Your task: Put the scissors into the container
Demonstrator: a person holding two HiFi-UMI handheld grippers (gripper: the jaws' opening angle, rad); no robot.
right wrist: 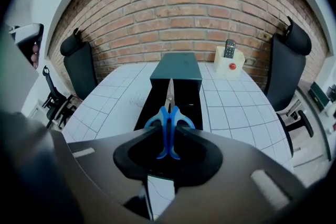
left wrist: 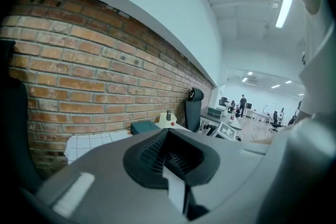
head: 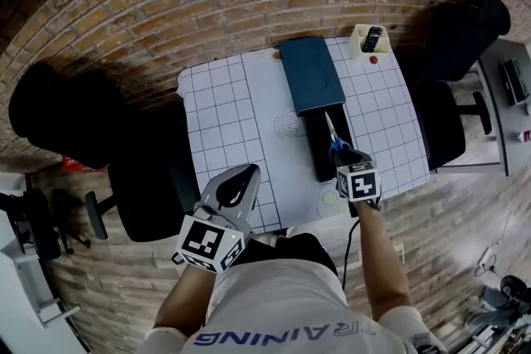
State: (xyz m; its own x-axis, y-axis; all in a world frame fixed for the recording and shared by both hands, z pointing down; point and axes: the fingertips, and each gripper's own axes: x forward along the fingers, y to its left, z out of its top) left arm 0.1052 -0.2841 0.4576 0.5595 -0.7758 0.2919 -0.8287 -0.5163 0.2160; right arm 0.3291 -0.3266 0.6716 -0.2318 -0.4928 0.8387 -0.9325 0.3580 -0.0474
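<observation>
The white gridded table (head: 224, 120) carries the long black container (head: 319, 153), which lies open with its length running away from the person. What looks like its teal lid (head: 311, 75) lies at its far end.

The left gripper (head: 242, 178) hangs off the near-left edge of the table, well apart from the work. Its jaws are together with nothing between them.

The right gripper (head: 347, 157) is over the near end of the container, and its jaws are clamped on the scissors (head: 334, 141). The hold is across the blue handle loops. The blades are closed and point forward along the container's length, above its opening and not yet inside.

The scissors are likely to handle as a light, rigid tool that will not sag or flex in the grip. The smooth plastic loops could pivot or slide between the pads if they are knocked. The handles are the right place to hold, since they are broad and blunt and keep the sharp tip clear. The steel blades are thin and slick and would give poor purchase. Lowering them level should let the scissors settle flat in the narrow tray.
</observation>
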